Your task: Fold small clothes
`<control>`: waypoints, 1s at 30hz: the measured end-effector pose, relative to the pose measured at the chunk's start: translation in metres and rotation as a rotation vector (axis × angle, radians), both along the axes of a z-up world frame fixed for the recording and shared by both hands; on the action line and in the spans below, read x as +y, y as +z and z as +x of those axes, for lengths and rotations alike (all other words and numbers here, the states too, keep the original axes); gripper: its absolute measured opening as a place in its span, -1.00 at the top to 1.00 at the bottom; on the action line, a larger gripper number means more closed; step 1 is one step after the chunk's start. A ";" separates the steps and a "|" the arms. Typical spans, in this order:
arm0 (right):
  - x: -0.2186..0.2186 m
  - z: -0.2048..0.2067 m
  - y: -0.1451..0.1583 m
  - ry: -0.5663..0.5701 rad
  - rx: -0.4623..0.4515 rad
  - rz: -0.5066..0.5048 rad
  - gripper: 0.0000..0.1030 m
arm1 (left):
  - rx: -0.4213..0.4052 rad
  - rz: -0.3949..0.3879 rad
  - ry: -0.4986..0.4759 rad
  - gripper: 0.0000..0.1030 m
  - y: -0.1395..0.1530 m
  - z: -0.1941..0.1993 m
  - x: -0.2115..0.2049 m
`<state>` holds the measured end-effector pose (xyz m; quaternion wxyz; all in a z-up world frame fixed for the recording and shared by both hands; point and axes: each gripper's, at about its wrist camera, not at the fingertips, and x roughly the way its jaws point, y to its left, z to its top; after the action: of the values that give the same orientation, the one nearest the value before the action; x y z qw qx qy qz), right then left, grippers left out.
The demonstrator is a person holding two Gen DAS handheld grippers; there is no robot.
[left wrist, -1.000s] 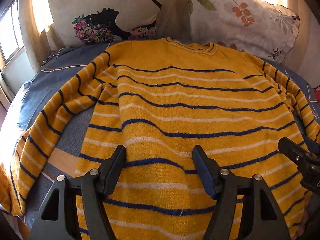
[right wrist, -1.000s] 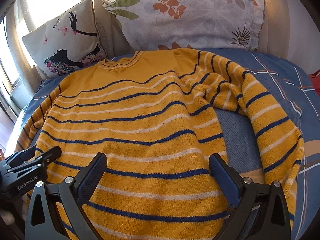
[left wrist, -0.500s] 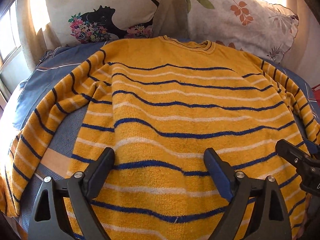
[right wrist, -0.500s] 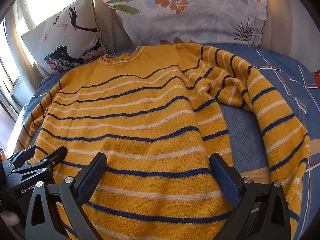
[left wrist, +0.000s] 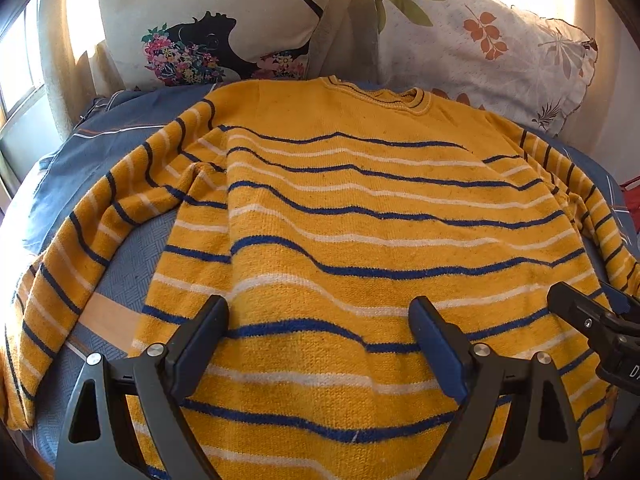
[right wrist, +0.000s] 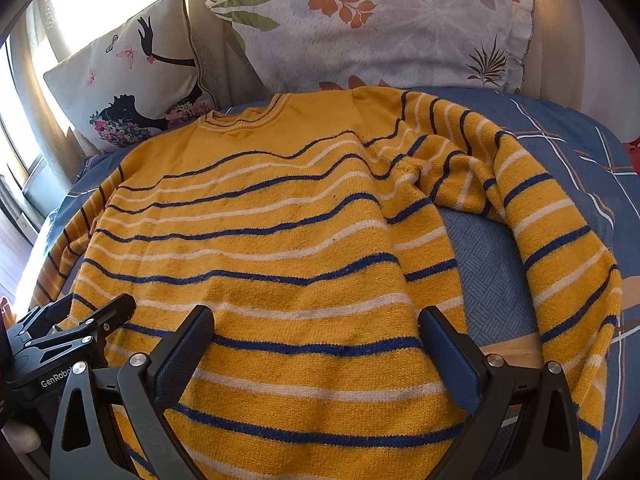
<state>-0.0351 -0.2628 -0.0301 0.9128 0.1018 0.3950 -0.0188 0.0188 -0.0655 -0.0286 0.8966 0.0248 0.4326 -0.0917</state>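
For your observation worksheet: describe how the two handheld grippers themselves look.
The left gripper and the right gripper look alike: dark grey angular frames with triangular cut-outs, silver round bolts, and textured navy-blue finger pads. White "GenRobo" lettering marks the left gripper's side.

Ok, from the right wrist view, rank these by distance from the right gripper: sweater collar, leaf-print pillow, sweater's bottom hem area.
1. Bottom hem area, directly under the right gripper, its jaws open.
2. Sweater collar, ahead, slightly left.
3. Leaf-print pillow, farthest, propped at the back behind the collar.
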 end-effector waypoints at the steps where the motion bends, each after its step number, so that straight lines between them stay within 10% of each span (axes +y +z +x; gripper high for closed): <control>1: 0.000 -0.001 0.001 0.002 -0.004 0.000 -1.00 | -0.001 -0.006 0.002 -0.77 0.001 0.000 0.001; 13: -0.032 -0.081 0.077 -0.101 -0.302 -0.210 -1.00 | -0.268 -0.061 0.035 -0.85 0.083 -0.054 0.029; 30: -0.054 -0.129 -0.005 0.013 0.020 -0.171 -0.71 | -0.145 -0.157 -0.020 -0.91 0.066 -0.062 0.024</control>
<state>-0.1640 -0.3171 -0.0346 0.9143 0.0209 0.4018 -0.0474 -0.0429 -0.0416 0.0369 0.9237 -0.0348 0.3579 -0.1323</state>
